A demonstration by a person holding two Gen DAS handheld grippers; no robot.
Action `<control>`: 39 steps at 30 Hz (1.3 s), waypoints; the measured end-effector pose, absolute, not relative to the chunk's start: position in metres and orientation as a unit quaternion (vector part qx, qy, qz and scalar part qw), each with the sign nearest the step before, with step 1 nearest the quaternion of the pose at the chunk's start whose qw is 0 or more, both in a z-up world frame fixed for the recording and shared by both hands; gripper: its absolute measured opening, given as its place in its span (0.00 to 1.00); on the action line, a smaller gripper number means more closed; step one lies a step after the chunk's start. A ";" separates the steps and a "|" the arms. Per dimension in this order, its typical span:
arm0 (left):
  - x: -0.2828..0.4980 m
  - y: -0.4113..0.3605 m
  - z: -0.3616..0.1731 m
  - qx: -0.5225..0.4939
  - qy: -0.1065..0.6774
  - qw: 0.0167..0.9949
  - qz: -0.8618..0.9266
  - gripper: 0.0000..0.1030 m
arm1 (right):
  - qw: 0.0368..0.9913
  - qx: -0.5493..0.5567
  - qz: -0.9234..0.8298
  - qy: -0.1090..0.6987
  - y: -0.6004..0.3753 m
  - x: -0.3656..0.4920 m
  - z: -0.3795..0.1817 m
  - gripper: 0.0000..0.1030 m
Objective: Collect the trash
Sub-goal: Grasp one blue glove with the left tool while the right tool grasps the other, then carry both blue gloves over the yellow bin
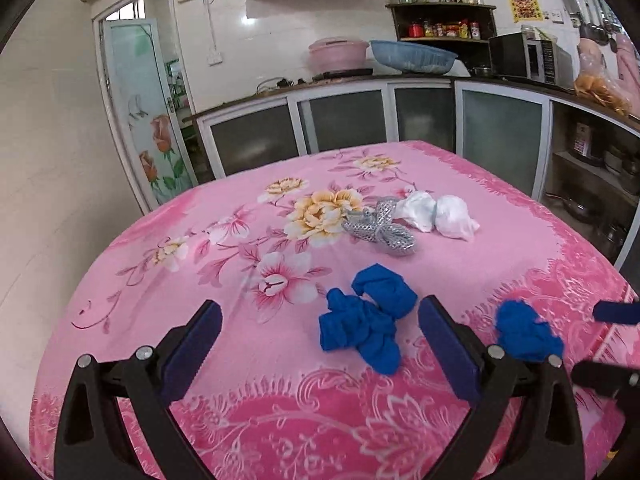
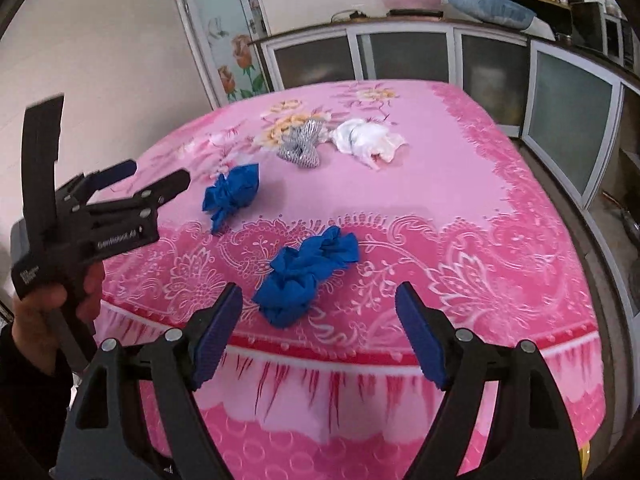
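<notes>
Both claws gape wide and empty: our right claw [image 2: 318,336] has a blue wad [image 2: 306,276] just ahead, its length slanting up-right; our left claw [image 1: 320,344] faces another [image 1: 370,318].

— What covers the table?
— A pink flowered tablecloth [image 1: 192,280].
— And along the counter [image 1: 360,80] behind?
— A pink pot [image 1: 338,54], a blue basin [image 1: 412,56], a microwave [image 1: 528,58], with a spice shelf [image 1: 442,20] above.

Two blue wads [image 1: 362,322] [image 1: 526,334] — two white wads [image 1: 416,210] [image 1: 456,216] — one silver wad [image 1: 380,228].
</notes>
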State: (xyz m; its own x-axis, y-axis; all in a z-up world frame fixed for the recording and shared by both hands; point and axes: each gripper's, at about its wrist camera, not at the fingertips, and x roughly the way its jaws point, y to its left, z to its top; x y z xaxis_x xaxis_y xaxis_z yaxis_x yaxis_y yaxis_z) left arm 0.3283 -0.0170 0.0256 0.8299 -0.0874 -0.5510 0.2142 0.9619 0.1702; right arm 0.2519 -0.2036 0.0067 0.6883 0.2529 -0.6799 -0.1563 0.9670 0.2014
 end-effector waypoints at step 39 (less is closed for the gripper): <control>0.363 -0.004 0.012 -0.022 0.366 0.911 -0.186 0.05 | 0.912 0.084 0.094 0.391 -0.210 0.268 0.018 0.16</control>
State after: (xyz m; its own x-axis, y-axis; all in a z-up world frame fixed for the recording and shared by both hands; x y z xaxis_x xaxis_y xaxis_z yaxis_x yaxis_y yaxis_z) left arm 0.3632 -0.0043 0.0124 0.6624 -0.3558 -0.6592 0.3236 0.9296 -0.1765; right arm 0.2679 -0.2097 0.0180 0.6760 0.2376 -0.6976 -0.1068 0.9682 0.2262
